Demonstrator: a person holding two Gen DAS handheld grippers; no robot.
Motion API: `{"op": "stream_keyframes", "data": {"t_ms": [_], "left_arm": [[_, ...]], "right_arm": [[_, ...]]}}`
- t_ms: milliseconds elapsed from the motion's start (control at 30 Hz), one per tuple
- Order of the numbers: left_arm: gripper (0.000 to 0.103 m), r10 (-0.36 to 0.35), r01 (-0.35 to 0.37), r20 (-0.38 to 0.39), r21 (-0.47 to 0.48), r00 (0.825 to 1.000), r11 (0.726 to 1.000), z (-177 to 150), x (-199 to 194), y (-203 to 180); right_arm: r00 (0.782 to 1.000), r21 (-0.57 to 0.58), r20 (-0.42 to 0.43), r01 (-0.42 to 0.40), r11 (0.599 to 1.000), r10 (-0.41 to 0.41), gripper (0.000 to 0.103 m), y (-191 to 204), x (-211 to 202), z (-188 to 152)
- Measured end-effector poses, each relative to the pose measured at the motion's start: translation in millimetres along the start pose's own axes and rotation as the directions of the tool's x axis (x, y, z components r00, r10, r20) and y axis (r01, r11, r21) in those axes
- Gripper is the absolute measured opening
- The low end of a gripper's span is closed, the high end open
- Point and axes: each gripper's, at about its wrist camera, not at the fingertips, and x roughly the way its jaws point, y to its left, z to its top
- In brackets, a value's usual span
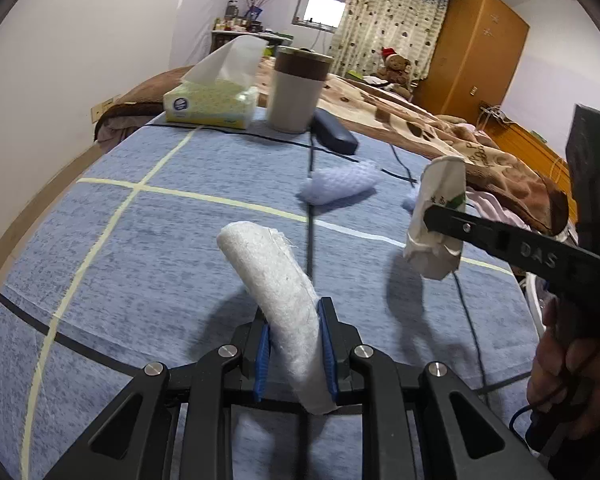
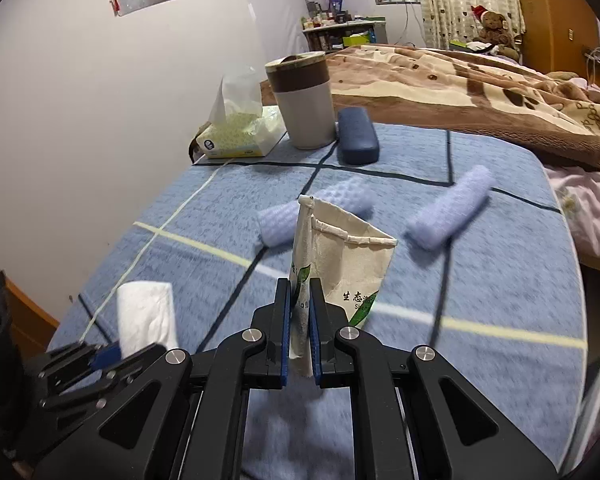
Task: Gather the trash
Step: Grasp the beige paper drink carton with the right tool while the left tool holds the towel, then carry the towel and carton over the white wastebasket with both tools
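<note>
Trash sits clamped in both tools: a crushed paper cup [image 2: 340, 268] rises at frame centre between the closed pads of the right hand-held gripper [image 2: 299, 330], while the left hand-held gripper [image 1: 295, 344] pinches a white tissue roll [image 1: 276, 292], lower centre, above the blue bench [image 1: 140, 248].
</note>
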Motion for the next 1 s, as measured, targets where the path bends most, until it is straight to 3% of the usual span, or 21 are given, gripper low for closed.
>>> {"op": "stream_keyframes", "data": {"t_ms": [467, 733, 1000], "left_arm": [[0.023, -0.041, 0.039, 0.009, 0.101, 0.999, 0.994, -2.4, -22.2, -61.1], [0.022, -0.122, 0.123, -0.012, 0.158, 0.992, 0.980, -1.3, -25.3, -101.2], [0.023, -0.210, 0.218, -0.062, 0.222, 0.976, 0.950, -6.5, -18.2, -151.4]], "right_arm": [[0.998, 0.075, 0.048, 0.026, 0.997, -0.030, 0.008, -38.5, -42.7, -18.5], [0.993, 0.134, 0.097, 0.052, 0.990, -0.065, 0.008, -67.6, -74.2, -31.1], [0.981, 0.246, 0.122, 0.116, 0.962, -0.149, 0.008, -112.3, -109.6, -57.6]]}}
